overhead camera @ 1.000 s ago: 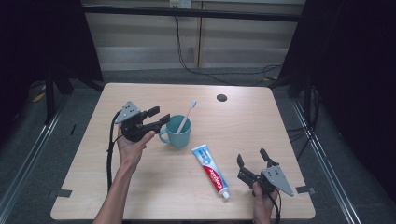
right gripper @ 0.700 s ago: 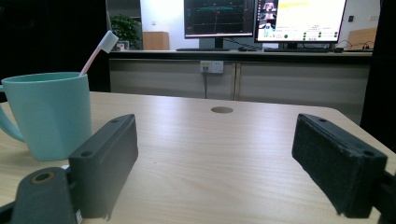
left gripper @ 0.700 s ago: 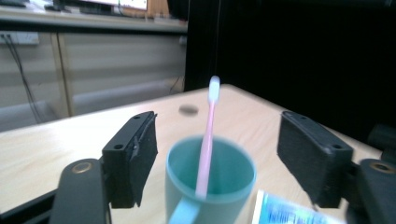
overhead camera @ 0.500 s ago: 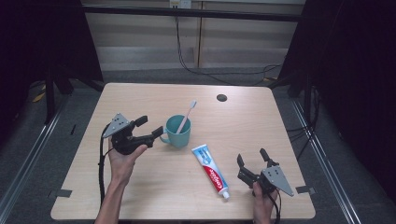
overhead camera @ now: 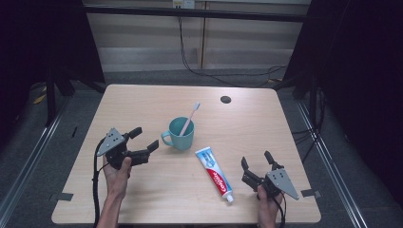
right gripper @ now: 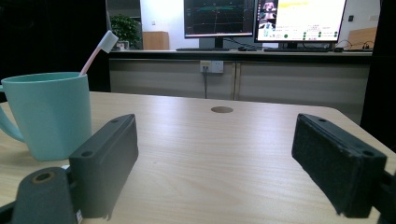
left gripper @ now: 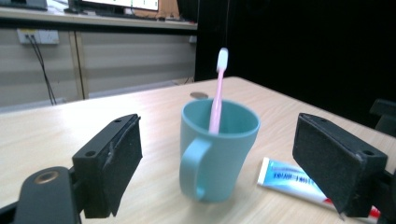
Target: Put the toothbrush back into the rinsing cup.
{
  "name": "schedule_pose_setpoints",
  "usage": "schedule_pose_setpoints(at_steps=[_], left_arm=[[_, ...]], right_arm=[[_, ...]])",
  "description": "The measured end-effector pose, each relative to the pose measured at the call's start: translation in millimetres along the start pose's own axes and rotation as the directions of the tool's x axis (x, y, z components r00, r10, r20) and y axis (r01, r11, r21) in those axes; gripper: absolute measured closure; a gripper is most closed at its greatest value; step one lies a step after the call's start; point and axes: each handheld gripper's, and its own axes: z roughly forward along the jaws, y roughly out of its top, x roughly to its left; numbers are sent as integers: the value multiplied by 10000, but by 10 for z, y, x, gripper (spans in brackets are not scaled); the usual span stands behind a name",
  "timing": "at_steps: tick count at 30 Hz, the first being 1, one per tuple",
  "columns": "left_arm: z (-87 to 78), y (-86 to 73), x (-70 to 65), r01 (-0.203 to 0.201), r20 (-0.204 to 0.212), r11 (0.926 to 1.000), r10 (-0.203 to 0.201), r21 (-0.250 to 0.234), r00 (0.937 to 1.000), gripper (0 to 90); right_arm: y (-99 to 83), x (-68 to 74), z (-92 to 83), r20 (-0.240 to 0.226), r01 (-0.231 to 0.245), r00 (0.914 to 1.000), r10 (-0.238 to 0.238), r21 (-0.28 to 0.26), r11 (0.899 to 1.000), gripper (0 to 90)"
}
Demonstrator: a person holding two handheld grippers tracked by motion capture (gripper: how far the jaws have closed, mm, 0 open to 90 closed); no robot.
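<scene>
Since a second ago the left tongs have drawn back from the mug toward the near left of the table and sunk lower; the jaws have just been opening and now stand spread wide with nothing between the pads. From the high view their tips point at the mug's handle, just short of it and not touching. In the left tongs' own view the teal mug stands upright ahead of the gap, handle turned toward the camera, with a pink toothbrush leaning inside it, bristle end up. The right tongs rest low at the near right of the table, also spread wide and empty, unmoved. Between the two hands, a tube of toothpaste lies flat, just right of the mug, cap end toward the person.
</scene>
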Motion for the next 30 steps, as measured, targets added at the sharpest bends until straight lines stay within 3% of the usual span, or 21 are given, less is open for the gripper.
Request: schedule_pose_setpoints(at_steps=[1, 8, 11, 13, 17, 20, 25, 27, 29, 30], left_arm=[[-21, -54, 7, 25, -302, 10000, -22, 88, 9995, 155], [-118, -268, 44, 301, -312, 9995, -301, -22, 9991, 154], [-145, -355, 29, 130, -550, 9998, -139, -175, 9984, 155], [-146, -379, 31, 12, -523, 9999, -6, 120, 9986, 154], [-148, -380, -14, 23, -266, 10000, -22, 13, 9996, 155], [-190, -465, -54, 77, -625, 9999, -81, -67, 9980, 156], [-177, -484, -110, -262, -130, 9995, 265, 176, 9996, 158], [-149, -508, -138, -254, 114, 9990, 250, 360, 9996, 155], [-136, -515, -157, -267, 221, 9987, 257, 424, 9994, 156], [-118, -520, -185, -617, 161, 9970, 610, 475, 9980, 156]], right_arm=[[0, 0, 0, 1, -4, 10000, 4, 5, 10000, 136], [4, 0, 13, 139, -1, 9999, 0, 95, 10000, 135], [6, 5, 18, 139, 16, 9999, -19, 175, 9998, 133], [6, 5, 19, 104, 46, 9999, -48, 155, 9999, 133], [6, 4, 18, 102, 41, 9999, -42, 136, 9999, 133], [12, 1, 27, 67, -25, 10000, 23, 304, 9995, 133], [35, 22, 63, 7, 199, 9998, -200, 1004, 9948, 137], [45, 33, 87, -5, 45, 10000, -45, 1361, 9907, 140], [51, 35, 102, -349, -1, 9994, 58, 1616, 9869, 134], [54, 34, 112, -526, -72, 9985, 168, 1764, 9843, 134]])
